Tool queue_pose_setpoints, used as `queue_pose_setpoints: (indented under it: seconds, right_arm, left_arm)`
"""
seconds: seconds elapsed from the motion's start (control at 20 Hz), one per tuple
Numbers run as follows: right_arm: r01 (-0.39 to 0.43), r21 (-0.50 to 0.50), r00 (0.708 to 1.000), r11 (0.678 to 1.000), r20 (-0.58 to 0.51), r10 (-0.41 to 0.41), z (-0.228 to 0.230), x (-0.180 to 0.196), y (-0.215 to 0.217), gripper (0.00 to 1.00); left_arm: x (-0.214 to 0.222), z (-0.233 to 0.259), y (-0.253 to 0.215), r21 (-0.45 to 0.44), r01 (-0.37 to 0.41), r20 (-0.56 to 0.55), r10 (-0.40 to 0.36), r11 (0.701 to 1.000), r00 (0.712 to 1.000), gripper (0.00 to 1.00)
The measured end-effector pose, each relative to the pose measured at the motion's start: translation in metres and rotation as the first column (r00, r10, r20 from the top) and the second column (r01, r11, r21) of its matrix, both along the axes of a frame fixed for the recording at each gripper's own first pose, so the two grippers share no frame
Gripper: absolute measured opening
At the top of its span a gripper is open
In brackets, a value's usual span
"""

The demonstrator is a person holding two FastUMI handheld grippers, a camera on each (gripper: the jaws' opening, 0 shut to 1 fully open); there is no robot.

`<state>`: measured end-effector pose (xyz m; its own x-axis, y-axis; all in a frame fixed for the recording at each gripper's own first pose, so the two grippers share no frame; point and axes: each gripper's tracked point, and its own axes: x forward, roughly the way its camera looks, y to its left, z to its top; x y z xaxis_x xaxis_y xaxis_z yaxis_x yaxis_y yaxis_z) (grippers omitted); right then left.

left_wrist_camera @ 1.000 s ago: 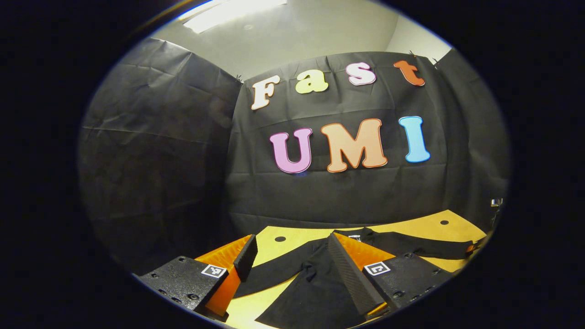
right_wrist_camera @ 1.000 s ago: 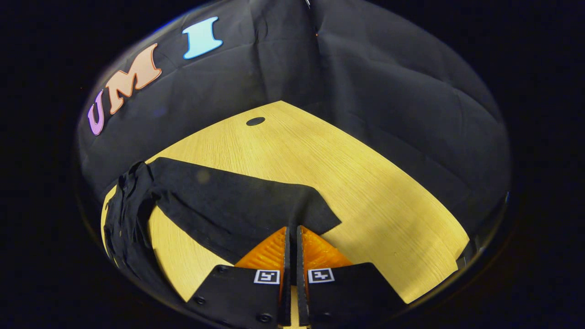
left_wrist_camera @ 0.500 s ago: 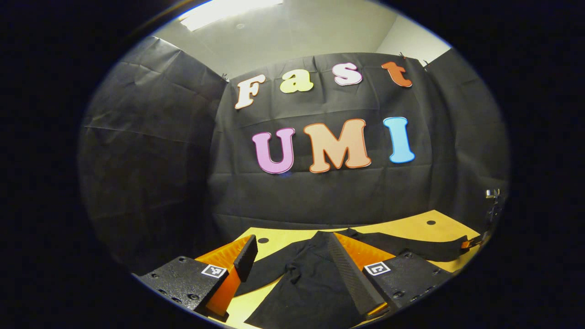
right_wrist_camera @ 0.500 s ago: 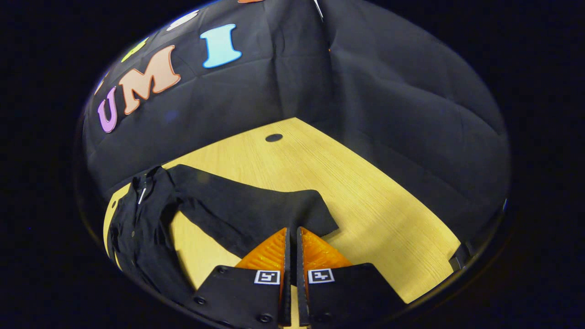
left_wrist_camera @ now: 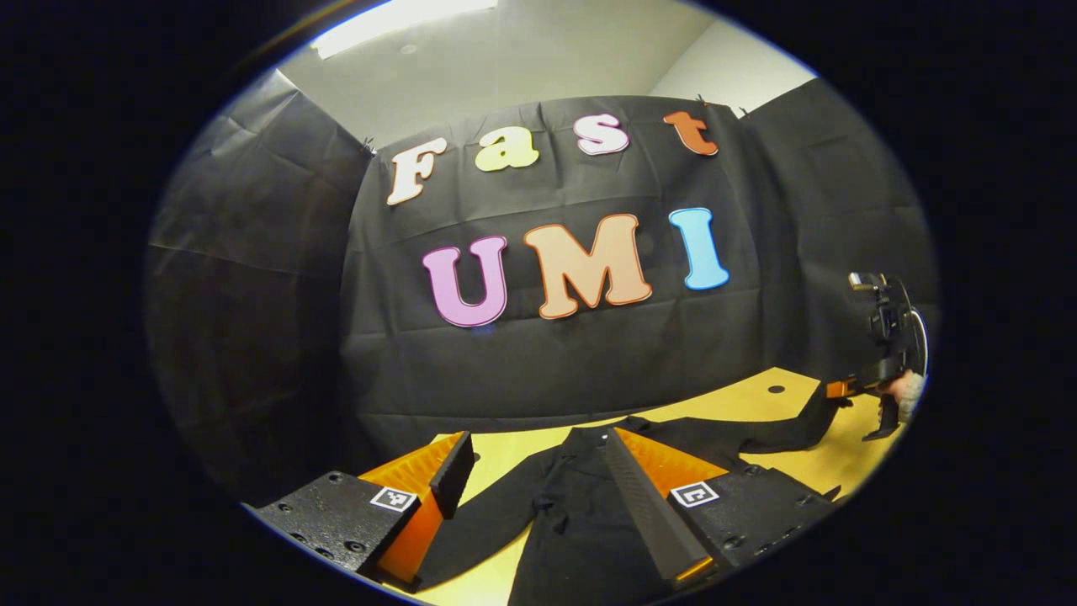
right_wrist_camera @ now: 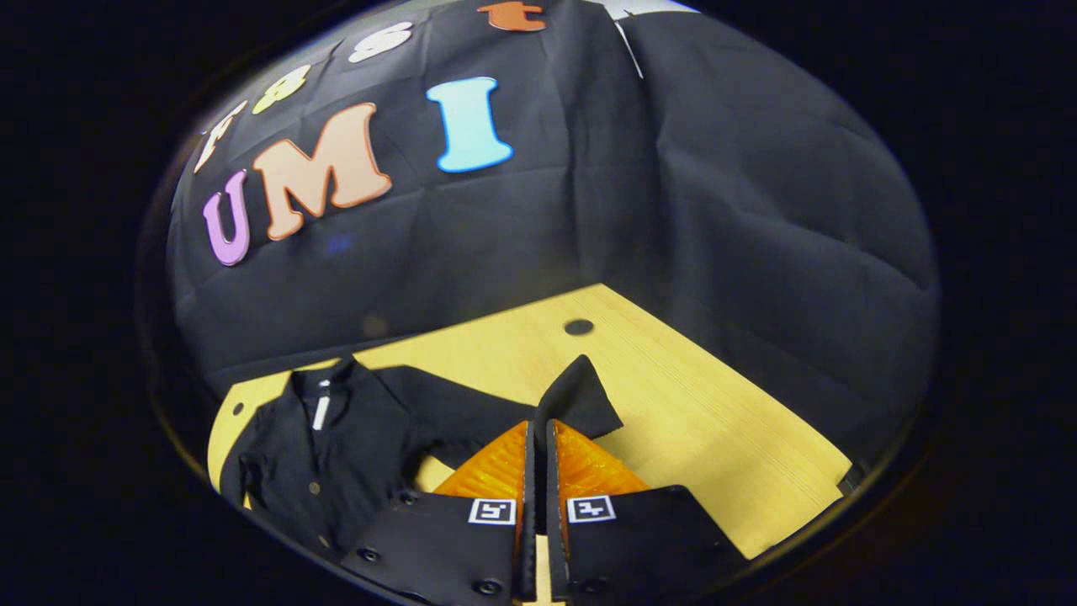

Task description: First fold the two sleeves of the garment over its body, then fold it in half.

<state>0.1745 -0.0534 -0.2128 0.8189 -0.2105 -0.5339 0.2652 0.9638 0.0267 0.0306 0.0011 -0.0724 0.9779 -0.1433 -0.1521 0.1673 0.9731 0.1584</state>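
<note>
A black button-up garment [right_wrist_camera: 336, 454] lies spread on the yellow wooden table [right_wrist_camera: 715, 438], collar toward the wall. My right gripper [right_wrist_camera: 536, 433] is shut on the cuff of one sleeve [right_wrist_camera: 580, 396], which rises off the table and folds back over the fingertips. In the left gripper view the same sleeve [left_wrist_camera: 757, 433] stretches from the garment's body [left_wrist_camera: 580, 513] up to the right gripper [left_wrist_camera: 837, 389] at the far right. My left gripper [left_wrist_camera: 547, 480] is open low over the body, one finger on each side of the cloth and pressing on nothing.
Black cloth walls close the table's back and both sides. A round cable hole [right_wrist_camera: 579, 326] sits in the tabletop beyond the lifted sleeve. A hand [left_wrist_camera: 909, 391] holds the right gripper at the right edge of the left gripper view.
The right gripper has lifted the sleeve cuff off the table and carried it toward the garment's body. The left gripper stayed open and shifted over the body.
</note>
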Motion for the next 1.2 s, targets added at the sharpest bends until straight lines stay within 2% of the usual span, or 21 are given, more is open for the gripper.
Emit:
queue_pose_setpoints:
  seconds: [0.15, 0.2, 0.25, 0.3, 0.4, 0.45, 0.5, 0.55, 0.65, 0.8, 0.9, 1.0, 1.05, 1.1, 1.2]
  right_arm:
    - [-0.08, 0.0, 0.996, 0.997, 0.047, 0.08, 0.018, 0.032, 0.061, 0.08]
    - [-0.112, -0.011, 0.992, 0.994, 0.056, 0.112, 0.021, 0.042, 0.082, 0.08]
    - [-0.142, -0.025, 0.988, 0.99, 0.061, 0.143, 0.022, 0.05, 0.1, 0.08]
    - [-0.173, -0.034, 0.982, 0.984, 0.068, 0.174, 0.025, 0.059, 0.121, 0.08]
    - [-0.232, -0.023, 0.97, 0.973, 0.068, 0.233, 0.023, 0.076, 0.162, 0.07]
    - [-0.259, -0.013, 0.963, 0.966, 0.068, 0.26, 0.023, 0.083, 0.184, 0.08]
    - [-0.284, -0.008, 0.956, 0.959, 0.072, 0.284, 0.021, 0.087, 0.202, 0.08]
    - [-0.308, -0.009, 0.948, 0.951, 0.077, 0.308, 0.021, 0.09, 0.221, 0.07]
    - [-0.356, -0.013, 0.931, 0.934, 0.082, 0.356, 0.021, 0.095, 0.257, 0.1]
    - [-0.43, -0.005, 0.898, 0.903, 0.098, 0.428, 0.016, 0.101, 0.311, 0.08]
    - [-0.478, -0.009, 0.873, 0.878, 0.1, 0.477, 0.009, 0.102, 0.347, 0.1]
    - [-0.533, -0.012, 0.842, 0.846, 0.091, 0.532, -0.003, 0.1, 0.386, 0.07]
    - [-0.56, -0.017, 0.824, 0.829, 0.09, 0.559, -0.009, 0.099, 0.405, 0.1]
    - [-0.586, -0.022, 0.806, 0.81, 0.089, 0.585, -0.015, 0.099, 0.425, 0.08]
    - [-0.629, -0.021, 0.775, 0.777, 0.067, 0.629, -0.039, 0.097, 0.456, 0.07]
  left_arm:
    - [-0.001, -0.006, 0.024, -0.053, -0.04, -0.023, 0.039, 0.998, 0.999, 0.93]
    - [-0.002, -0.009, 0.034, -0.066, -0.053, -0.031, 0.051, 0.996, 0.998, 0.97]
    - [-0.005, -0.011, 0.044, -0.071, -0.068, -0.036, 0.066, 0.995, 0.997, 0.97]
    - [-0.005, -0.013, 0.054, -0.065, -0.084, -0.041, 0.081, 0.994, 0.996, 0.93]
    - [-0.006, -0.018, 0.072, -0.053, -0.109, -0.054, 0.106, 0.993, 0.993, 0.93]
    - [-0.009, -0.02, 0.08, -0.054, -0.12, -0.059, 0.117, 0.991, 0.991, 0.97]
    - [-0.01, -0.02, 0.088, -0.058, -0.134, -0.061, 0.131, 0.989, 0.99, 0.93]
    - [-0.013, -0.02, 0.097, -0.066, -0.15, -0.062, 0.146, 0.986, 0.987, 0.98]
    - [-0.016, -0.021, 0.112, -0.084, -0.184, -0.065, 0.178, 0.979, 0.982, 0.98]
    - [-0.02, -0.024, 0.133, -0.094, -0.222, -0.075, 0.216, 0.97, 0.974, 0.98]
    - [-0.025, -0.029, 0.147, -0.106, -0.245, -0.087, 0.236, 0.964, 0.968, 0.98]
    - [-0.031, -0.034, 0.157, -0.121, -0.266, -0.108, 0.253, 0.956, 0.961, 0.95]
    - [-0.031, -0.037, 0.162, -0.127, -0.278, -0.118, 0.264, 0.952, 0.957, 0.98]
    - [-0.033, -0.039, 0.167, -0.132, -0.291, -0.126, 0.275, 0.948, 0.953, 0.95]
    - [-0.035, -0.042, 0.175, -0.14, -0.314, -0.136, 0.296, 0.939, 0.945, 0.98]
